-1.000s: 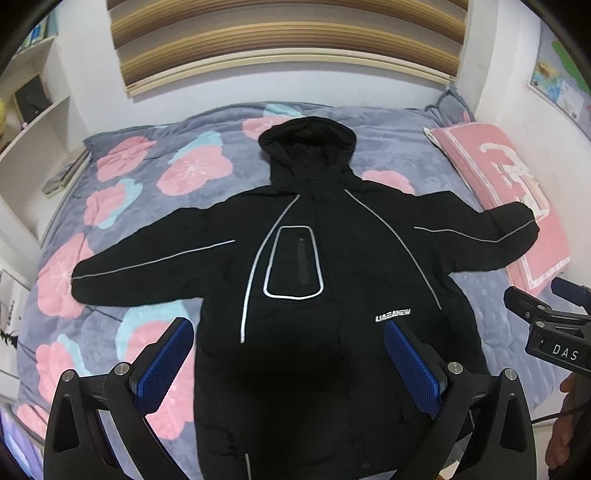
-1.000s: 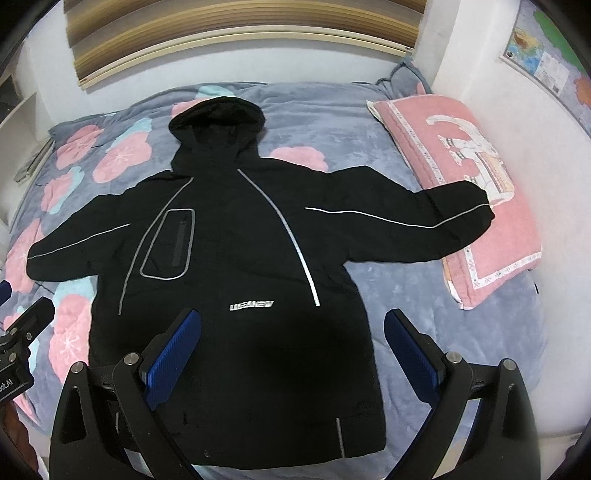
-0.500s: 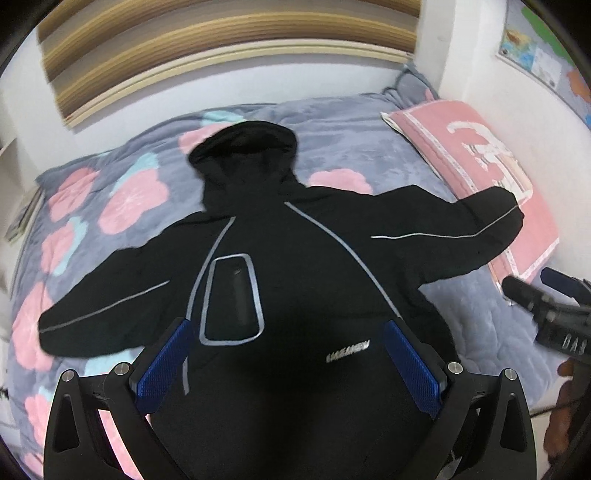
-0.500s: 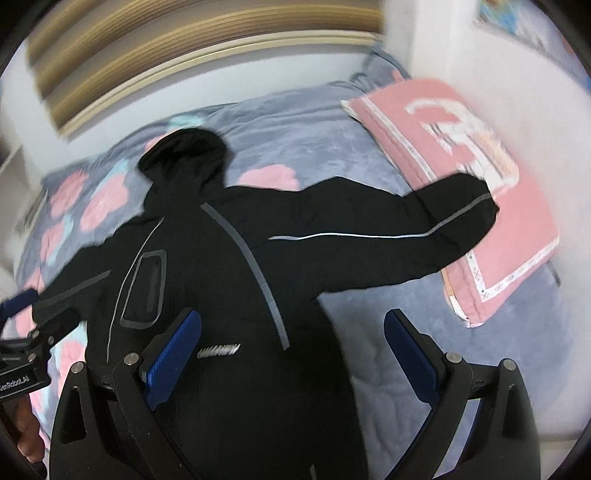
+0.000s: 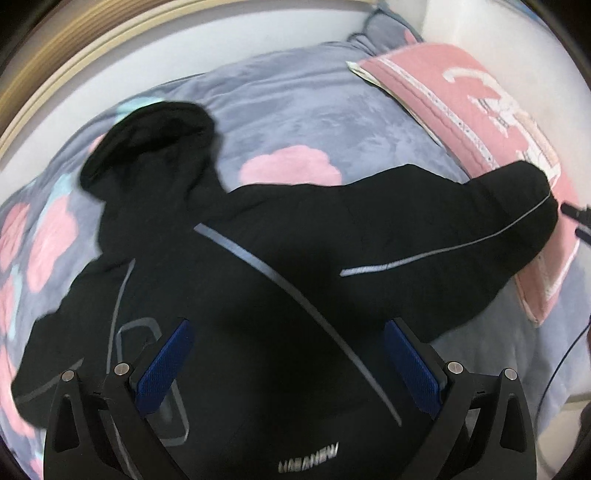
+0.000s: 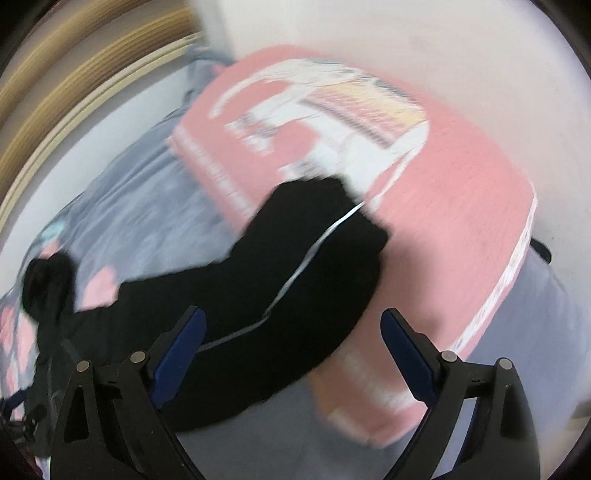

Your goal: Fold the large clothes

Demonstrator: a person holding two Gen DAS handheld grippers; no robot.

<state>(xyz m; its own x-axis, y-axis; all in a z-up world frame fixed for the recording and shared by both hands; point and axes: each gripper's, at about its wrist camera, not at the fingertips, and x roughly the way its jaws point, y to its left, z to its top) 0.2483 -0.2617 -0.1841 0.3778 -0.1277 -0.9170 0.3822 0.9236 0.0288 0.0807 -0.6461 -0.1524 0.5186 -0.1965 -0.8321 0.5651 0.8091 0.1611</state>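
A flowered grey bedspread [image 5: 295, 122] meets white wall [image 6: 406, 33], pink pillow [image 6: 461, 206] alongside.

Under my left tongs [image 5: 291, 365], with blue pads, lies the black jacket [image 5: 280, 280] with grey stripes. Beyond it, a grey-blue bedspread [image 5: 317, 122] with pink flowers; past my right tongs [image 6: 293, 345], a pink pillow [image 6: 461, 192].

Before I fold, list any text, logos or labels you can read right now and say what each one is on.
Black jacket, white logo near the hem: reads roughly "UABANEW"; the letters are soft with blur, so the spelling is uncertain.
Pink pillow, white printed picture: no letters can be made out in either view; motion blur smears it.
Left gripper and right gripper: no markings visible.
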